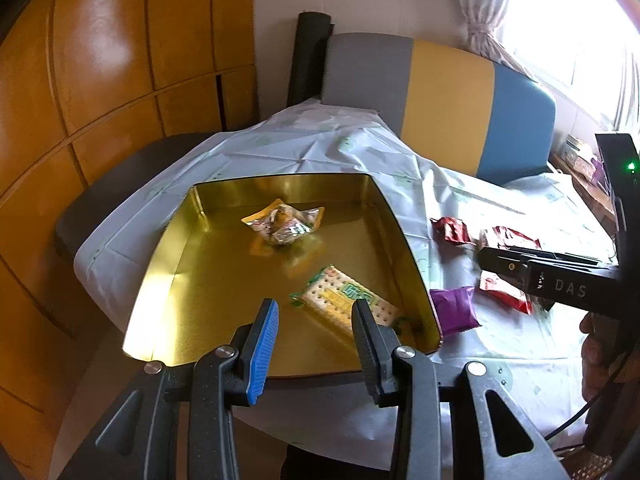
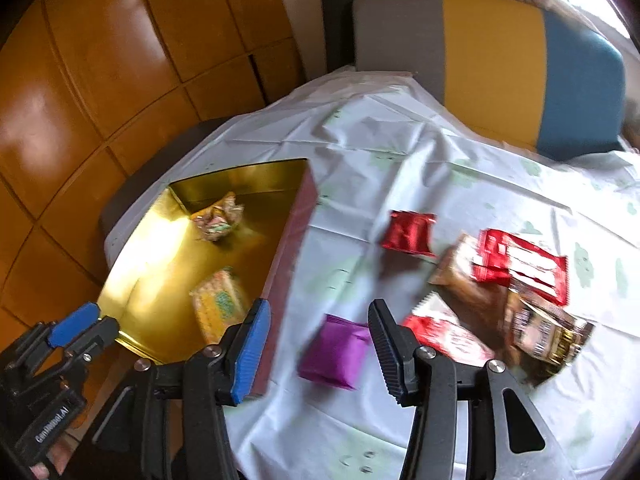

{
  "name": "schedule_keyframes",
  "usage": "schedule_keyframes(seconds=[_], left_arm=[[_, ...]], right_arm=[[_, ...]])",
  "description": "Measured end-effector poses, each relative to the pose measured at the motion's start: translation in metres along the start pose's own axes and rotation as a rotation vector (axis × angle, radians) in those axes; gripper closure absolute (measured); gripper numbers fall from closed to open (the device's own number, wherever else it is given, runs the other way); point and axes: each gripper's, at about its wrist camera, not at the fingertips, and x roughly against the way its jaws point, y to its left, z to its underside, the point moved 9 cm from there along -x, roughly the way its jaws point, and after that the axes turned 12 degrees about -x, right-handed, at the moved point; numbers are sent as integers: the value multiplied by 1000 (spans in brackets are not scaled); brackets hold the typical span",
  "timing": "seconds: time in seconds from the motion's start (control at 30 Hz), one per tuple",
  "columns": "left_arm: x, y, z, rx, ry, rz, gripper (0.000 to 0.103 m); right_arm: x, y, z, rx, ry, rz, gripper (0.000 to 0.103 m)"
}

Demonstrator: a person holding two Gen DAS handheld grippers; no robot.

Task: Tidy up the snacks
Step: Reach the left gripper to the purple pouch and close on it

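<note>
White capitals "DAS" stand on the black plastic body of the right gripper (image 1: 570,290), seen from the left wrist. White lettering, apparently "GenRobot.AI", runs along the black body of the left gripper (image 2: 52,424). Print on the snack wrappers is too blurred to read.

One gold tin (image 2: 132,264) holds two snack packets, a clear-wrapped one (image 1: 283,222) and a cracker pack (image 1: 346,298); one purple packet (image 2: 334,352), three red packets and two brown packets lie on the table.
</note>
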Motion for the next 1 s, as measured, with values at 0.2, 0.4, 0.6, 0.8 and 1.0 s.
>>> schedule_keyframes(seconds=[0.2, 0.4, 0.6, 0.8, 1.0], left_arm=[[-1, -20, -6, -53, -4, 29, 65], [-6, -47, -14, -126, -4, 85, 65], [-13, -84, -24, -236, 4, 212, 63], [-26, -128, -37, -444, 25, 311, 53], [-60, -171, -29, -669, 146, 379, 43]], right_arm=[[16, -39, -5, -39, -24, 44, 48], [36, -90, -16, -74, -56, 116, 44], [51, -155, -23, -135, -68, 201, 40], [54, -213, -23, -241, -71, 247, 39], [51, -223, -23, -309, -57, 202, 37]])
